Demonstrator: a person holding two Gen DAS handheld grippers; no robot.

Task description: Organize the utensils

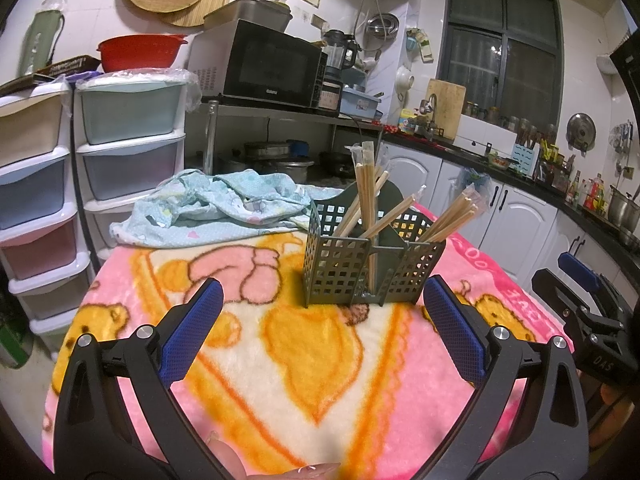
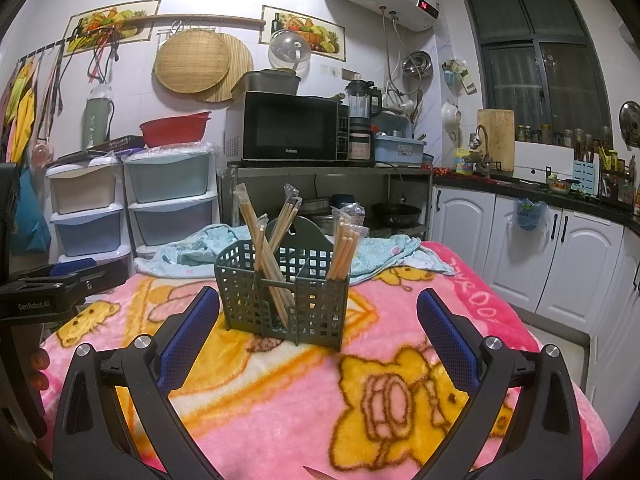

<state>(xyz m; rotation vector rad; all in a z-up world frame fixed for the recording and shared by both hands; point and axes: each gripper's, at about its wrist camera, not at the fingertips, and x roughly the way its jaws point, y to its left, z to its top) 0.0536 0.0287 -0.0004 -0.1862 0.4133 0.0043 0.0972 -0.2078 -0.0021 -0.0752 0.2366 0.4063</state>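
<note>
A grey-green perforated utensil holder [image 1: 372,264] [image 2: 282,300] stands upright on the pink cartoon blanket [image 1: 280,360] [image 2: 360,380]. Wrapped wooden chopsticks [image 1: 366,196] [image 2: 260,236] lean in its compartments, with another bundle [image 1: 452,216] [image 2: 346,248] in the right-hand one. My left gripper [image 1: 322,300] is open, just short of the holder, nothing between its blue pads. My right gripper [image 2: 318,308] is open too, facing the holder from the other side, empty. Each gripper shows at the edge of the other's view.
A crumpled light-blue cloth [image 1: 216,208] [image 2: 384,252] lies on the blanket behind the holder. Plastic drawer towers [image 1: 128,136] [image 2: 168,200] stand at the back left, a metal shelf with a microwave [image 1: 276,68] [image 2: 292,128] behind, white cabinets [image 2: 540,248] on the right.
</note>
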